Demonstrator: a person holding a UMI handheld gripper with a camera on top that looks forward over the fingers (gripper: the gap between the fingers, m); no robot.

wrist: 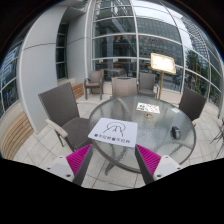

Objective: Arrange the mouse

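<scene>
1. The gripper (111, 160) hangs in the air short of a round glass worktop (150, 128). Its jaws stand wide apart with nothing between them but open air. Each finger ends in a magenta pad (79, 158), flat and angular.
2. The worktop is a clear, glossy disc that mirrors the sky and the building's window grid. It rests on a thin metal frame.
3. A white rectangular mat (112, 131) lies flat on the near part of the glass, beyond the fingers. It bears dark printed marks, too small to read.
4. The mouse (176, 131) is a small, dark, rounded thing on the glass, off to the right of the mat and well apart from the fingers.
5. A smaller white card (148, 107) with dark print lies farther back on the glass.
6. Grey chairs with slim metal frames ring the worktop. One chair (66, 112) stands just left of it, with a flat, slanted back.
7. A tilted board on a stand (163, 65) rises behind the worktop.
8. The floor (40, 150) is laid in pale square tiles, and a slatted wooden bench (12, 125) runs along the left.
9. A tall glass wall (130, 40) with a grid of dark frames closes the scene behind.
</scene>
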